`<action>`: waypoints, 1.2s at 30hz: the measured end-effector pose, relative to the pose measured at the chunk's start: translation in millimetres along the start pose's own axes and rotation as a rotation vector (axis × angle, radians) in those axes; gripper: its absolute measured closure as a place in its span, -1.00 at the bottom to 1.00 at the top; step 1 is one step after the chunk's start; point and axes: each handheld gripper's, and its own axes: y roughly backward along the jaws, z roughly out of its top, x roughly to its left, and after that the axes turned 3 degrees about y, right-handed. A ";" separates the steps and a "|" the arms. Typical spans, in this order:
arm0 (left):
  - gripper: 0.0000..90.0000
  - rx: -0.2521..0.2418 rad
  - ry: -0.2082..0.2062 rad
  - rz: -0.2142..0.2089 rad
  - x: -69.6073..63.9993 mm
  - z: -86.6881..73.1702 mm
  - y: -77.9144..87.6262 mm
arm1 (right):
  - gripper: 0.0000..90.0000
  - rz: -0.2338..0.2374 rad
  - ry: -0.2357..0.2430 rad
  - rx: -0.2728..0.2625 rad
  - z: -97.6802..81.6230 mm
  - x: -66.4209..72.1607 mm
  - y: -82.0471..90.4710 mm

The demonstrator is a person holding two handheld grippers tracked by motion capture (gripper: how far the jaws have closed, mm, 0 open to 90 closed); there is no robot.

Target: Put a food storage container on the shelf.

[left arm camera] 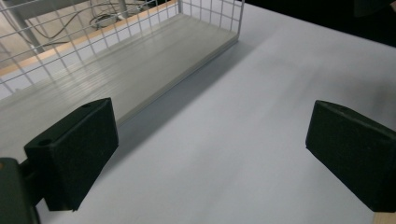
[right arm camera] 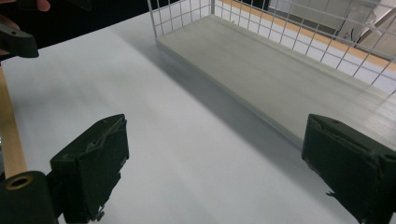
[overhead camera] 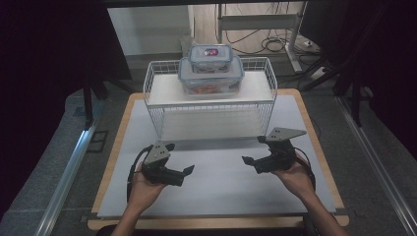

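Hand-held gripper (overhead camera: 178, 158) wide, open mat (overhead camera: 221, 187) ahead

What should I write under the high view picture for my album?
Two open grippers, left gripper and right gripper, wait before a wire rack holding stacked containers.

- your high view is dim, dark at both edges.
- the wire rack (overhead camera: 210, 96) casts a soft shadow toward you.
- your gripper views show slight blur.

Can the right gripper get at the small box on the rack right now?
Probably yes: the right gripper is open, and the small box sits uncovered atop the big box.
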 end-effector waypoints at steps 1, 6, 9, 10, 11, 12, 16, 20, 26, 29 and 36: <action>-0.95 0.000 0.002 0.003 0.5 -2.0 1.1 | -0.85 -0.001 -0.002 -0.002 -2.7 -0.1 0.4; -0.95 -0.005 0.025 0.013 1.6 -12.9 5.3 | -0.87 -0.006 -0.015 -0.001 -15.8 -0.1 1.2; -0.95 -0.002 0.036 0.023 2.0 -19.3 7.4 | -0.88 -0.011 -0.016 0.007 -23.2 0.5 1.4; -0.95 -0.002 0.041 0.025 2.1 -21.4 8.1 | -0.88 -0.014 -0.015 0.008 -25.5 0.6 1.6; -0.95 -0.004 0.044 0.027 2.3 -23.4 8.9 | -0.88 -0.018 -0.013 0.009 -27.7 0.7 2.1; -0.95 -0.003 0.048 0.029 2.5 -25.3 9.6 | -0.88 -0.020 -0.012 0.009 -29.9 0.8 2.6; -0.95 -0.002 0.060 0.040 3.1 -32.8 12.6 | -0.89 -0.031 -0.008 0.011 -38.2 1.3 5.2; -0.95 0.004 0.062 0.059 3.4 -40.1 16.1 | -0.90 -0.041 -0.002 0.016 -46.1 1.7 8.7; -0.95 0.012 0.058 0.090 3.9 -47.8 23.7 | -0.94 -0.067 0.010 0.024 -57.0 1.9 15.0; -0.95 0.011 0.061 0.101 4.8 -51.1 28.0 | -0.96 -0.077 0.008 0.031 -61.6 2.1 18.2; -0.95 0.014 0.075 0.133 7.0 -59.7 38.9 | -0.97 -0.098 -0.004 0.039 -71.0 2.8 28.5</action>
